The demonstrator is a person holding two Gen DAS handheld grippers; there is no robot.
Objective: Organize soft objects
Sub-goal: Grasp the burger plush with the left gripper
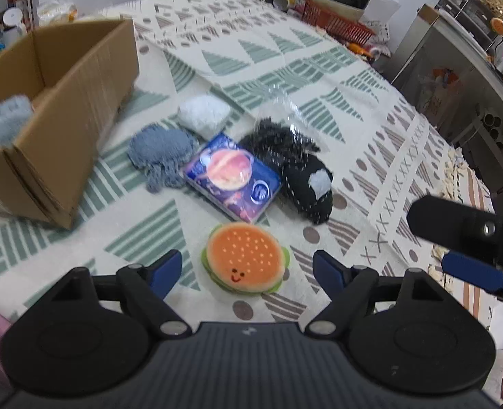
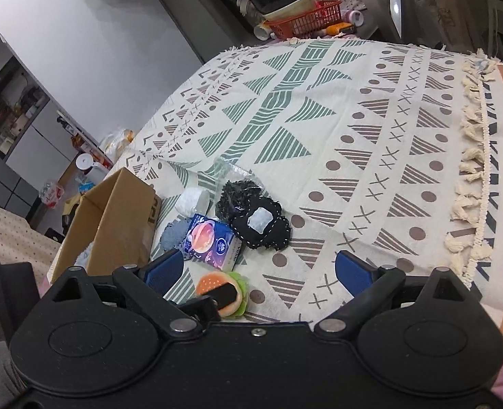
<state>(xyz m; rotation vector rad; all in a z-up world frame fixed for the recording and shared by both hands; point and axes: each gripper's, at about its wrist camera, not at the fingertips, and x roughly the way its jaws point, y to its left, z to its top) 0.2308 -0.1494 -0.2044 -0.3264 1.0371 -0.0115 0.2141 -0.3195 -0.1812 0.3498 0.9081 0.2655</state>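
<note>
An orange hamburger plush (image 1: 246, 259) lies on the patterned cloth between the open jaws of my left gripper (image 1: 248, 271); it also shows in the right wrist view (image 2: 222, 293). Behind it lie a purple tissue pack (image 1: 232, 177), a grey-blue knit (image 1: 161, 153), a white fluffy pad (image 1: 203, 116) and a black speckled pouch (image 1: 306, 184). A cardboard box (image 1: 53, 109) at left holds a light-blue fluffy item (image 1: 2, 122). My right gripper (image 2: 260, 269) is open and empty, hovering to the right of the pile; it shows in the left view (image 1: 469, 248).
A clear plastic bag (image 1: 282, 105) lies behind the black pouch. A red basket (image 2: 306, 17) and kitchen items stand beyond the far edge of the cloth (image 2: 319, 109). Tassels (image 2: 469, 156) mark the cloth's right edge.
</note>
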